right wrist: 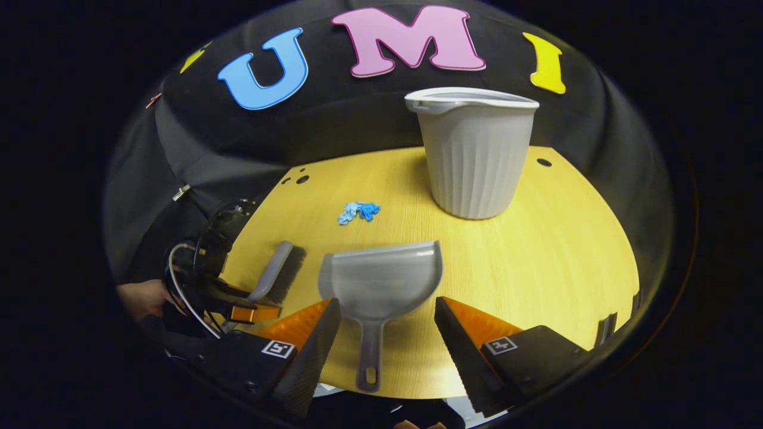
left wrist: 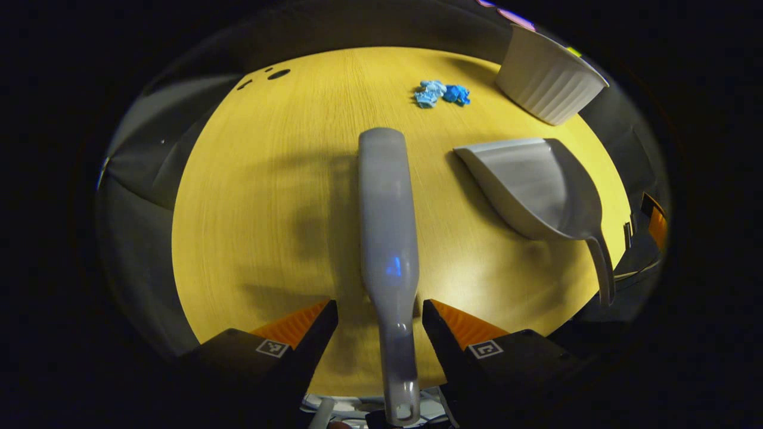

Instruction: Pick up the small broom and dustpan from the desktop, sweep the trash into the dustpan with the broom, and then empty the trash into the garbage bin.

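Broom (left wrist: 387, 220) lies lengthwise on the worktop (left wrist: 268, 196), its handle running back between the spread fingers of the left tool (left wrist: 380, 313), which stand wide to either side and do not appear to press on it; I judge that tool lined up along the handle so the fingers can close across its narrow neck. To the right of the broom sits the dustpan (left wrist: 536, 187), its mouth turned toward the trash (left wrist: 442, 93), a small blue crumpled wad lying near the far edge, with the bin (left wrist: 548, 74) standing beyond it at the right. In the right gripper view the same order holds from left to right: the left tool (right wrist: 238, 307) and a hand (right wrist: 138, 298) behind it, the broom (right wrist: 277, 277) with its dark bristles facing down, then the dustpan (right wrist: 381, 280) with its handle pointing back between the right tool's (right wrist: 387, 316) open, wide-set fingers, empty and poised for a grasp on that handle. The trash (right wrist: 359, 211) lies well apart from both, between broom and bin (right wrist: 474, 152). That view shows the bin upright and whole, and the broom's bristles, while the left gripper view gives the plainer look at the gap either side of the broom handle.
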Demonstrator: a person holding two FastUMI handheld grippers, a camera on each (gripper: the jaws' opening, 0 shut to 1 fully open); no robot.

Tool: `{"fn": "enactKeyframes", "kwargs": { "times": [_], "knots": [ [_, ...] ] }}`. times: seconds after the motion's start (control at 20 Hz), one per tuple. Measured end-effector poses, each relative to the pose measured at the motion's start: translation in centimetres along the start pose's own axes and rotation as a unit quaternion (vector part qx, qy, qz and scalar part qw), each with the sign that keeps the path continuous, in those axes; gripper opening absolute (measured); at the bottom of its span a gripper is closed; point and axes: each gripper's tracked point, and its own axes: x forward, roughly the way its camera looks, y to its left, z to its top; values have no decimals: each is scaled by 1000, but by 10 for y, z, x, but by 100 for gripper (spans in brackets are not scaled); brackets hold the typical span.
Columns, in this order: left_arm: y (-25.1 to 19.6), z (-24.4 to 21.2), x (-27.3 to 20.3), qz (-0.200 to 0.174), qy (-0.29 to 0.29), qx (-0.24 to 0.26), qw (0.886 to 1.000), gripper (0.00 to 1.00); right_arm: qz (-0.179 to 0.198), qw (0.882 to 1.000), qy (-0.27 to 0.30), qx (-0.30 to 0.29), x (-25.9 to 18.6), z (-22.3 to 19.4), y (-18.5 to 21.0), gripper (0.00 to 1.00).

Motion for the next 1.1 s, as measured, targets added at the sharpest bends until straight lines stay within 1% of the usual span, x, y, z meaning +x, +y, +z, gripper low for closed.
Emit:
{"fn": "enactKeyframes", "kwargs": {
  "times": [0.05,0.15,0.2,0.25,0.35,0.4,0.45,0.5,0.6,0.7,0.8,0.95,1.1],
  "knots": [
    [1,2,1,8,3,4,1000,92,-1,1000,7,3,1,-4,0,99],
    [-1,7,7,12,5,21,1000,84,-2,1000,19,7,3,-11,3,98],
    [-2,8,5,13,10,28,999,77,-2,1000,23,9,4,-14,4,98],
    [-4,9,7,13,11,33,999,70,-3,1000,27,11,6,-15,5,99],
    [-6,8,5,15,9,30,999,49,-6,999,34,13,10,-19,7,99],
    [-7,7,6,14,7,25,1000,34,-7,999,38,13,13,-22,8,98],
    [-8,7,5,13,3,24,1000,31,-8,999,42,13,15,-23,8,99],
    [-7,6,6,11,-2,23,1000,30,-10,999,46,12,17,-26,8,98],
    [-7,6,4,0,-20,30,999,28,-12,998,56,11,18,-34,11,98],
    [-5,5,3,-9,-42,23,999,24,-15,998,64,12,19,-40,12,99],
    [-5,6,-6,-25,-67,7,997,23,-17,997,74,18,20,-46,14,99],
    [-2,12,-26,-41,-104,-8,994,23,-26,996,88,12,27,-53,12,99],
    [6,15,-50,-46,-137,-23,989,23,-34,994,105,1,36,-59,14,99]
  ]
}}
